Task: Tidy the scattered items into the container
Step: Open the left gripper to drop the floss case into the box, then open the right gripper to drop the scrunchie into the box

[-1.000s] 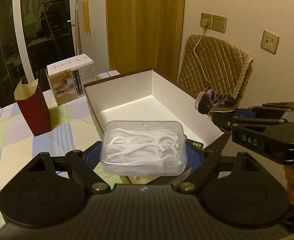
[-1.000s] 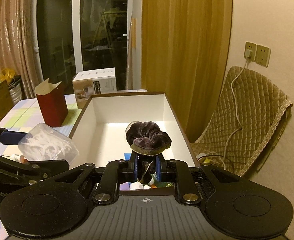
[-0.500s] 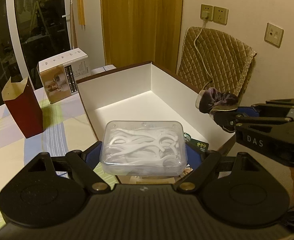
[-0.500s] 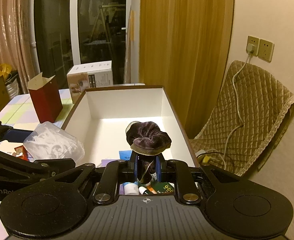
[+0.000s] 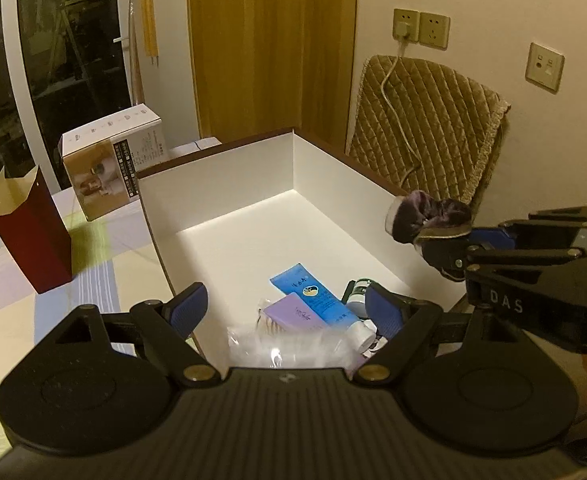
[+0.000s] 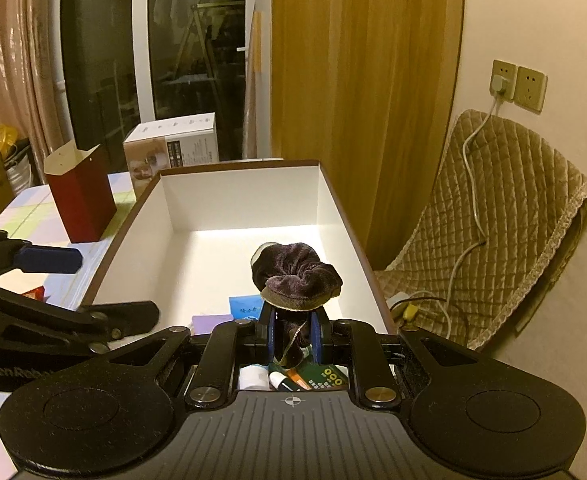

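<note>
Left gripper (image 5: 287, 310) fingers spread wide, blurry clear floss box (image 5: 289, 346) just below them; right gripper (image 6: 293, 334) clamped on velvet scrunchie (image 6: 295, 274).

Both wrist views over box (image 5: 229, 184)

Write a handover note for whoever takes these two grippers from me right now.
Left tongs: open, nothing between the pads.
Right tongs: shut on the dark purple velvet scrunchie, held over the white open container with the brown rim.
Done: blue tube, purple tube and, blurred, the clear plastic box of white floss picks are at the container's near end.
Left: release the scrunchie inside. Check the small red item on the table beside the container.
</note>
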`<state>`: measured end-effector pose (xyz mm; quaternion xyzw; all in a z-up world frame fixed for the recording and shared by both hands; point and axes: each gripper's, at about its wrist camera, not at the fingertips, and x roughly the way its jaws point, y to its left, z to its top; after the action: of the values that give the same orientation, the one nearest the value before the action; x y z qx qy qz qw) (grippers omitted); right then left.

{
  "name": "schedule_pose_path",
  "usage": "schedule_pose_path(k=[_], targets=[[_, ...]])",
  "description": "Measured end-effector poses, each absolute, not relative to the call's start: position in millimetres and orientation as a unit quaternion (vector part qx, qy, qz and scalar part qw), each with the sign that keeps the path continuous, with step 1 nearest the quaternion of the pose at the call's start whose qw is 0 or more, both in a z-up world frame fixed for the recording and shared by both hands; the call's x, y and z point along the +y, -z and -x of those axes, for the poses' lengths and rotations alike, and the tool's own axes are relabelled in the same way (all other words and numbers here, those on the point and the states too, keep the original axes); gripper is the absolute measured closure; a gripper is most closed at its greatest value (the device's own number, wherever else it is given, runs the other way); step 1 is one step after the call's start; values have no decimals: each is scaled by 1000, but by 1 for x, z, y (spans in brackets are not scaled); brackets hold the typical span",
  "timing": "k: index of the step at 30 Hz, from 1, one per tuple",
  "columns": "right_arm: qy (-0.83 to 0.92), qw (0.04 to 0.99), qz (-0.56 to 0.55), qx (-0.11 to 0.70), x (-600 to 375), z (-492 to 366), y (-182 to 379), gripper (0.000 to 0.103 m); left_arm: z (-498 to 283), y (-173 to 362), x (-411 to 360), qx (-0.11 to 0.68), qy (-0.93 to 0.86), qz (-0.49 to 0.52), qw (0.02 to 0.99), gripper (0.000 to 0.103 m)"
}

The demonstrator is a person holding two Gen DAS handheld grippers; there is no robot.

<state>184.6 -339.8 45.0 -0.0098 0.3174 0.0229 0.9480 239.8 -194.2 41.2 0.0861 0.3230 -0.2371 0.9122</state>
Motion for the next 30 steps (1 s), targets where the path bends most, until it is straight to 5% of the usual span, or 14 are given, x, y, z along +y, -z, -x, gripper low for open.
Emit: schedule_pose_path(k=[16,18,19,30], targets=[[-60,941,45,329,-314,-193,-41,82,-233,-48,-166,327,215,-68,918,20],[-64,941,48,329,-311,-193,-40,43,-233,-49,-163,327,213,-66,918,19],[-55,944,48,321,-311,-192,-40,14,-232,-49,-161,327,211,-66,919,19],[-59,946,47,317,-308,-189,-43,13,-231,-47,-137,330,190,-57,923,18]])
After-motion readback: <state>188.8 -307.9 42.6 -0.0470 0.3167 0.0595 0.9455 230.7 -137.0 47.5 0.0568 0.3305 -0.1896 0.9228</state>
